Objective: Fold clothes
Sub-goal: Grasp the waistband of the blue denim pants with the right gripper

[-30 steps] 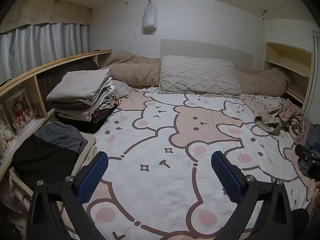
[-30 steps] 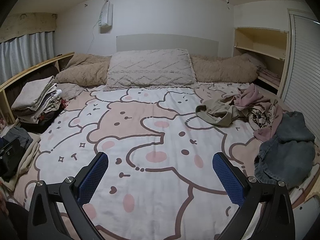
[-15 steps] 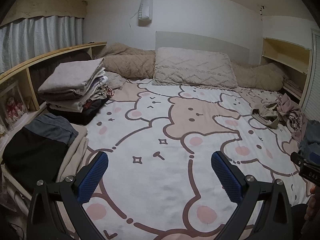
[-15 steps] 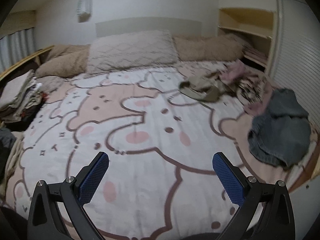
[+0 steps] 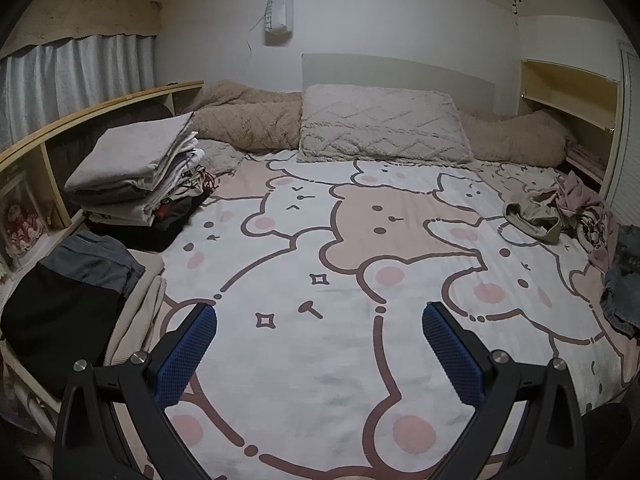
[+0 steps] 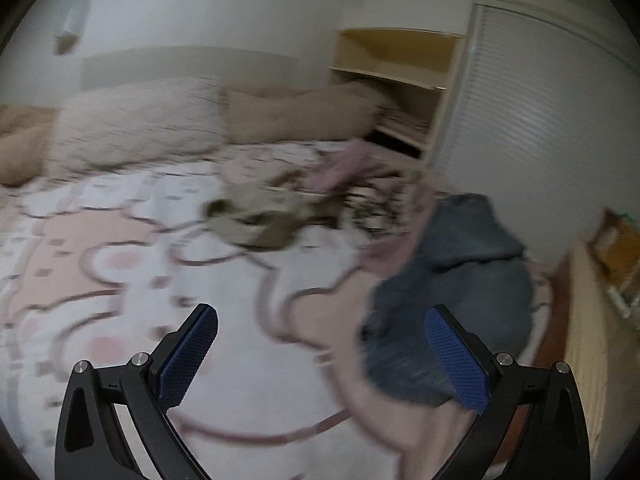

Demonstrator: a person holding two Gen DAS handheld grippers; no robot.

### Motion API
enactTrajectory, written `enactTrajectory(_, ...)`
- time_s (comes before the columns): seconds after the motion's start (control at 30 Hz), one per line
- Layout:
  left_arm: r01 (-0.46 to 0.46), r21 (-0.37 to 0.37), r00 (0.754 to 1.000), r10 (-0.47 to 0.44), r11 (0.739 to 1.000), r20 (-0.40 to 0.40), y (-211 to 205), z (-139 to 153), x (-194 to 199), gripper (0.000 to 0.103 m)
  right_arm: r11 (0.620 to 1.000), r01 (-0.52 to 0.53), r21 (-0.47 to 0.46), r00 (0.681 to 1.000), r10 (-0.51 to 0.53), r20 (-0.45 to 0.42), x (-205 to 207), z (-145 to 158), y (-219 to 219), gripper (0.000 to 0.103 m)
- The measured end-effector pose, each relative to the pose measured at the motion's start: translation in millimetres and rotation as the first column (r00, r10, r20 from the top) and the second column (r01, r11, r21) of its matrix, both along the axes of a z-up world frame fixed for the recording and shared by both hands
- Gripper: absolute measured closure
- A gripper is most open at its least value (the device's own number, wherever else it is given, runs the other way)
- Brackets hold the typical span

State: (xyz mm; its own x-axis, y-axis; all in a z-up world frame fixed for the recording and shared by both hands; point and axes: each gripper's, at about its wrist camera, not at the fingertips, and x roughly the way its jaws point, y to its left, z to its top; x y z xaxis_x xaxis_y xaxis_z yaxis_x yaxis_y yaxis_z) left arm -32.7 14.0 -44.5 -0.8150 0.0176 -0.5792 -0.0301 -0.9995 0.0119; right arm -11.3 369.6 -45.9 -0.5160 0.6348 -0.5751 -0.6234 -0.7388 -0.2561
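Left gripper (image 5: pixel 319 350): held over the bed with its blue-padded fingers (image 5: pixel 186 354) spread wide; nothing is gripped between them.

Right gripper (image 6: pixel 320 354): fingers likewise spread wide and empty. The right-wrist view is blurred, so fine detail cannot be told.

Bedsheet (image 5: pixel 340 280): white and pink, printed with cartoon bears; it is spread flat beneath both grippers.

Folded stack (image 5: pixel 136 172): seen at 10 o'clock in the left-wrist view, several folded pieces piled on top of each other, with a pale grey piece uppermost.

Second pile (image 5: pixel 76 292): seen at 9 o'clock in the same view, a black and grey garment laid on cream folded cloth, near the bed's left edge.

Unfolded clothes (image 5: pixel 560 212): a crumpled heap of olive, pink and patterned pieces lying at 2 o'clock in the left-wrist view, well apart from the folded stack; in the right-wrist view the same heap (image 6: pixel 304 200) is seen at 12 o'clock.

Jeans (image 6: pixel 452 288): a crumpled blue denim piece just beside the heap, seen at 2 o'clock in the right-wrist view, directly ahead of the right-hand finger (image 6: pixel 456 360); whether it is touched cannot be told.

Pillow (image 5: pixel 380 126) and beige blanket (image 5: pixel 248 120): laid along the headboard at 12 o'clock.
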Motion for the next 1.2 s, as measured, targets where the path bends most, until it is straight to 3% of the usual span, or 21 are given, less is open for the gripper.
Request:
enactTrajectory(0.07, 0.003, 0.0, 1.0, -0.003, 1.0, -0.001, 1.7, -1.0, -0.5, 0.0, 0.998, 0.055, 0.04, 0.997, -0.057, 0.046, -3.1, -16.1, 21.4, 0.002)
enactTrajectory(0.13, 0.006, -0.001, 1.0, -0.006, 1.0, 0.0, 3.6, -3.8, -1.5, 0.0, 0.991, 0.108, 0.082, 0.989, -0.115, 0.089, -6.3, -32.3, 42.8, 0.015)
enactTrajectory(0.37, 0.004, 0.015, 1.0, -0.004, 1.0, -0.007, 7.9, -9.5, -9.6, 0.0, 0.94, 0.169, 0.295, 0.936, -0.247, 0.252, -5.9, -104.5, 69.7, 0.041)
enactTrajectory(0.67, -0.012, 0.04, 1.0, 0.013, 0.999, -0.016, 11.0, -10.1, -20.7, 0.0, 0.898, 0.165, 0.408, 0.893, -0.312, 0.324, -44.7, -123.3, 98.9, 0.043)
enactTrajectory(0.87, -0.013, 0.026, 1.0, 0.013, 1.0, -0.022, 16.3, -6.4, -19.2, 0.0, 0.898, 0.145, 0.416, 0.904, -0.292, 0.313, -66.1, -112.9, 106.6, 0.043)
enactTrajectory(1.2, 0.006, 0.01, 1.0, -0.006, 1.0, -0.026, 24.7, -5.8, -17.1, 0.0, 0.915, 0.073, 0.397, 0.913, -0.221, 0.342, -62.9, -125.3, 75.1, 0.043)
